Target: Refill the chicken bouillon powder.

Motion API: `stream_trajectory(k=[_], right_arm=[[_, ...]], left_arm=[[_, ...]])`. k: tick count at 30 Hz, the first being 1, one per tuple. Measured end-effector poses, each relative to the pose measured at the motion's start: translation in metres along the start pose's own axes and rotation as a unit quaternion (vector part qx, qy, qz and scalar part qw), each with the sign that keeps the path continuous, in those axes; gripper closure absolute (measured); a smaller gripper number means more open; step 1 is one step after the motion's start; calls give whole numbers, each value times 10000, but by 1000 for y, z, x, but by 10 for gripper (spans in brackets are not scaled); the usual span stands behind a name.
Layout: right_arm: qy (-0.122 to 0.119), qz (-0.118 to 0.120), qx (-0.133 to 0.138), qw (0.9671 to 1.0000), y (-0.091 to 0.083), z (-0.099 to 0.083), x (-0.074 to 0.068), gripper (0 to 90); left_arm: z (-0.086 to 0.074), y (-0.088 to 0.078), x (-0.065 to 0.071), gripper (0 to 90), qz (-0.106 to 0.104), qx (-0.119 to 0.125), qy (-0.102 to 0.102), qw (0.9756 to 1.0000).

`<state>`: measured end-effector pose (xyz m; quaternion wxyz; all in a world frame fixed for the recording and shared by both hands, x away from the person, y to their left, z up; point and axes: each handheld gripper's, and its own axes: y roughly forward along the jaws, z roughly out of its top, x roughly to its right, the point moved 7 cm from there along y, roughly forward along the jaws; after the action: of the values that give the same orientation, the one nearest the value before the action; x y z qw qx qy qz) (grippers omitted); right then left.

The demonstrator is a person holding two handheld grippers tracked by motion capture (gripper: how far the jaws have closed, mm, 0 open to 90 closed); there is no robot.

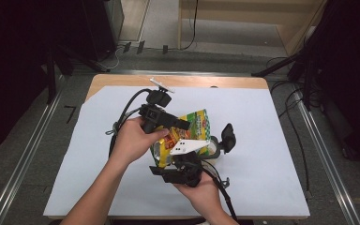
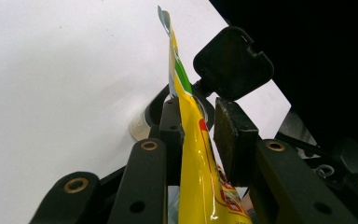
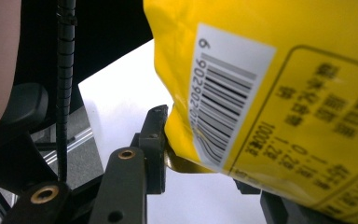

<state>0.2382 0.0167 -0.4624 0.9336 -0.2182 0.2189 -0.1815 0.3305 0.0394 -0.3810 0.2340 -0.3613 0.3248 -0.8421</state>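
Counting from left to right in the high view, there are two hands, two grippers, one yellow snack bag and one pale container with a flipped-up black lid. The left hand (image 1: 133,138) carries the left gripper (image 1: 180,124), the yellow snack bag (image 1: 190,130) is held up between the two tools over the middle of the table, the right gripper (image 1: 185,161) comes up from below it in the right hand (image 1: 206,190), and the container (image 1: 214,151) stands just right of the bag with its black lid (image 1: 228,137) raised. One white sheet (image 1: 262,140) covers most of the wooden table (image 1: 122,79); around it lie grey floor, metal rails and loose cables, with dark equipment at both sides. The left gripper view adds the bag (image 2: 193,154) seen edge-on, standing between the black jaws: the left pad lies against it and the right pad stands just beside it, so the jaws are partly closed around its upper edge; whether both pads press I cannot tell. Beyond them the lid (image 2: 233,60) rises over the container's rim (image 2: 140,126). The right gripper view adds the bag's back (image 3: 307,93) with one barcode label (image 3: 223,93), and the left jaw touching the bag's lower corner, the jaws part-closed on that edge.
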Motion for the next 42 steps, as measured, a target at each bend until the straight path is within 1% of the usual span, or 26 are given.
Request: stream_trajectory(k=[25, 42], right_arm=[[-10, 17, 25, 10000, 0, -2, 1, 638], [10, 24, 27, 10000, 0, -1, 0, 638]], left_arm=[[0, 2, 2, 737, 57, -5, 36, 10000], [0, 2, 3, 737, 41, 12, 53, 10000]])
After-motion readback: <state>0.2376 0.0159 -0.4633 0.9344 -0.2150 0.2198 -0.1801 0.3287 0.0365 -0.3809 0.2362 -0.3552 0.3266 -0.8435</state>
